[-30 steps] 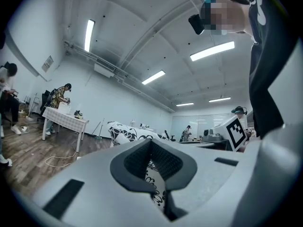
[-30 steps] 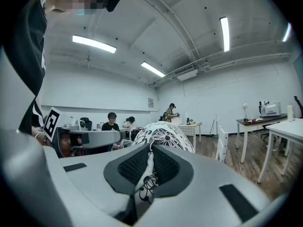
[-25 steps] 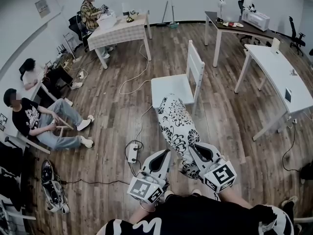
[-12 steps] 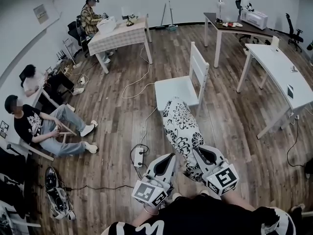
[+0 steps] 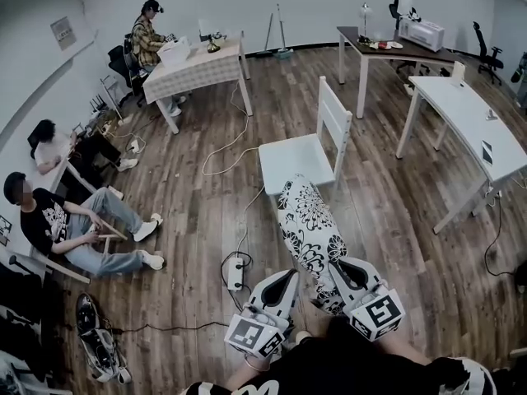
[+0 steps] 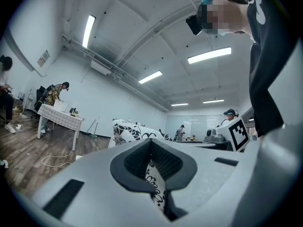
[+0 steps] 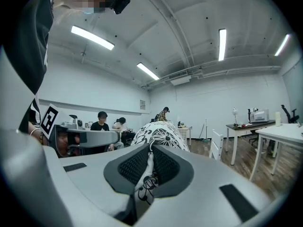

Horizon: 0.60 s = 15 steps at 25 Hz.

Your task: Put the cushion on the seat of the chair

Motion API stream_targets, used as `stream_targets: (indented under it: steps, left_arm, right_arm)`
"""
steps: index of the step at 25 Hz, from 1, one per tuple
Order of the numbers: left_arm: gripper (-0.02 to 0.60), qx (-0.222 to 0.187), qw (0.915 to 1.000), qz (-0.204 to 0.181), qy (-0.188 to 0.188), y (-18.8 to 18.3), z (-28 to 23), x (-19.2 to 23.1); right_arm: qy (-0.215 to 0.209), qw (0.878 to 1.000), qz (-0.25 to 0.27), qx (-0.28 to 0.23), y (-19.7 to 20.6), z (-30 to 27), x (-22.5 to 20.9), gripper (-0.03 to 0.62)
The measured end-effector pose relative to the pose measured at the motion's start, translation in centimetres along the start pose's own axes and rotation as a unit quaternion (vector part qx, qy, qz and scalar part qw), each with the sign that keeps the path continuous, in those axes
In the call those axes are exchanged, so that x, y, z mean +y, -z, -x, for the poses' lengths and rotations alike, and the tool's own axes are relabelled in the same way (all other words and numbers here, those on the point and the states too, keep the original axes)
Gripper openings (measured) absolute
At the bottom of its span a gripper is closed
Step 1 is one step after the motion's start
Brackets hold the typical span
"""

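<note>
Cushion [image 5: 311, 230] held out level toward chair [image 5: 298, 156], near edge pinched by left gripper [image 5: 286, 278] and right gripper [image 5: 338, 270], both clamped on fabric. Little change since second ago: same grip, slightly lower in frame, far end still at seat's front edge. Not yet on seat; probably needs carrying forward, then lowering.

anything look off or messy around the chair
Nothing spilled or broken. The cushion is pinched at its near edge by left tongs and right tongs, not yet on the chair. Only a power strip and loose cable trail across the floor nearby.
</note>
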<state>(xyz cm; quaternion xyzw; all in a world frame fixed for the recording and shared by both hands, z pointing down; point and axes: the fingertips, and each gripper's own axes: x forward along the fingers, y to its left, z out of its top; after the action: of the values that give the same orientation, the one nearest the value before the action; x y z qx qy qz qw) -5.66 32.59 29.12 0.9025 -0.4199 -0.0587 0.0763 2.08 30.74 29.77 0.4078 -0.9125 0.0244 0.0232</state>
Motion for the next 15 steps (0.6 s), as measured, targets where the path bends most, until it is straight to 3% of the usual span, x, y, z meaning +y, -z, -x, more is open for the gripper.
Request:
stream_targets:
  steps: [7, 15]
  left_arm:
    - [0.003, 0.003, 1.0, -0.001, 0.003, 0.5, -1.7, 1.2]
    - [0.003, -0.004, 0.9998, -0.003, -0.018, 0.5, -7.9, 3.7]
  right_arm:
    - [0.008, 1.0, -0.004, 0.007, 0.9, -1.0, -1.7, 0.035]
    - [-0.015, 1.0, -0.004, 0.008, 0.8, -4.5, -7.8, 0.035]
